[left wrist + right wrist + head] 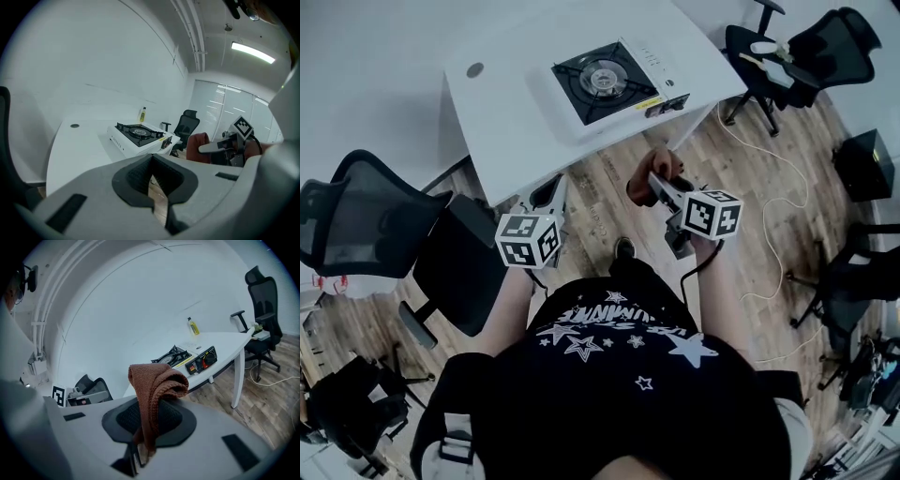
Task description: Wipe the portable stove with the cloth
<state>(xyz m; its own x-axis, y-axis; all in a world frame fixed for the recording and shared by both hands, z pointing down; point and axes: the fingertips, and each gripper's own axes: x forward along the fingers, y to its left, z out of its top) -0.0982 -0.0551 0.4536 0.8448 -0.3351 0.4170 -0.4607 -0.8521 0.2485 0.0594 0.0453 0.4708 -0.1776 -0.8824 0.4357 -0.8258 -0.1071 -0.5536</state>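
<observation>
Gripping the rust-brown knitted cloth [154, 390], right gripper [147, 427] sits nearer; white portable stove [605, 80] lies at 11 o'clock, well apart. Left gripper [152, 185] closed, empty.

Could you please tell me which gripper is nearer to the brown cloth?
Right. The right gripper is clamped on the cloth; the left gripper is apart from it, off to its left.

looked steeply down from the head onto the white table [502, 122] and portable stove [609, 80], well ahead. looked low along the left gripper [152, 185] across that table at the stove's side. faced, along the right gripper [140, 441] and past its cloth [154, 390], the same stove's knob front from farther off.
</observation>
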